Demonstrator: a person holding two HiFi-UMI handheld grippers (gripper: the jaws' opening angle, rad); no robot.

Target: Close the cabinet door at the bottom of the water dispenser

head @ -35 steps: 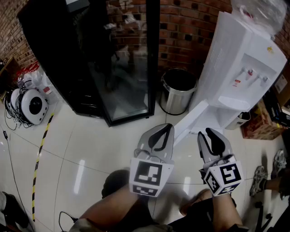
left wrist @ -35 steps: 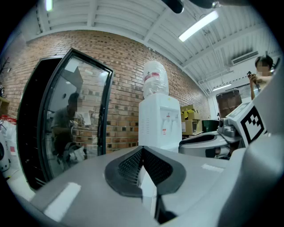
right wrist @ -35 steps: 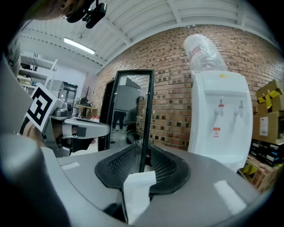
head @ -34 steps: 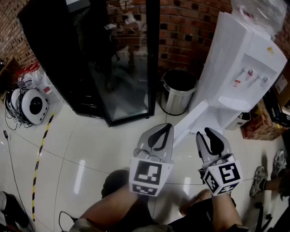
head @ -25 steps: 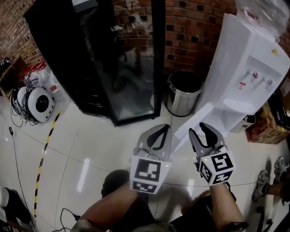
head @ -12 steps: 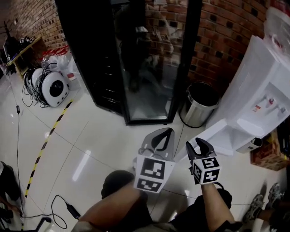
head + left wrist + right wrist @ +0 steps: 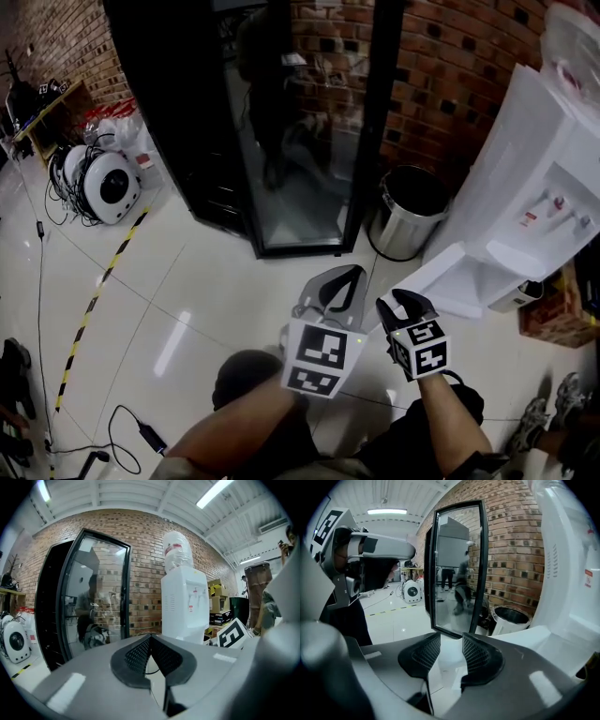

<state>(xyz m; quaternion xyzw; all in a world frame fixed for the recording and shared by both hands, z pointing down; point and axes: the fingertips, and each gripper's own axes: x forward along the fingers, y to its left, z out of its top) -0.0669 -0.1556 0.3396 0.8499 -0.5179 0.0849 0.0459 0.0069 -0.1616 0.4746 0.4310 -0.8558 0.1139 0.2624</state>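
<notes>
The white water dispenser (image 7: 534,169) stands at the right against the brick wall. Its bottom cabinet door (image 7: 445,277) hangs open and reaches out over the floor toward me. My right gripper (image 7: 398,302) is low at the door's free end. Its jaws stand apart and are closing; the door's white edge (image 7: 534,641) shows just past them, and I cannot tell whether they touch it. My left gripper (image 7: 345,278) hovers beside it on the left, shut and empty. In the left gripper view the dispenser (image 7: 185,602) rises beyond the meeting pads (image 7: 140,653).
A black glass-door fridge (image 7: 281,122) fills the back middle. A steel bin (image 7: 410,211) sits between it and the dispenser. A white round appliance with cables (image 7: 103,183) and yellow-black floor tape (image 7: 94,300) lie at the left. Cardboard boxes (image 7: 553,309) stand at the right.
My right gripper has dropped lower, close to the door's free end, and its jaws have narrowed slightly. The left gripper has hardly moved. The head view has swung left.
</notes>
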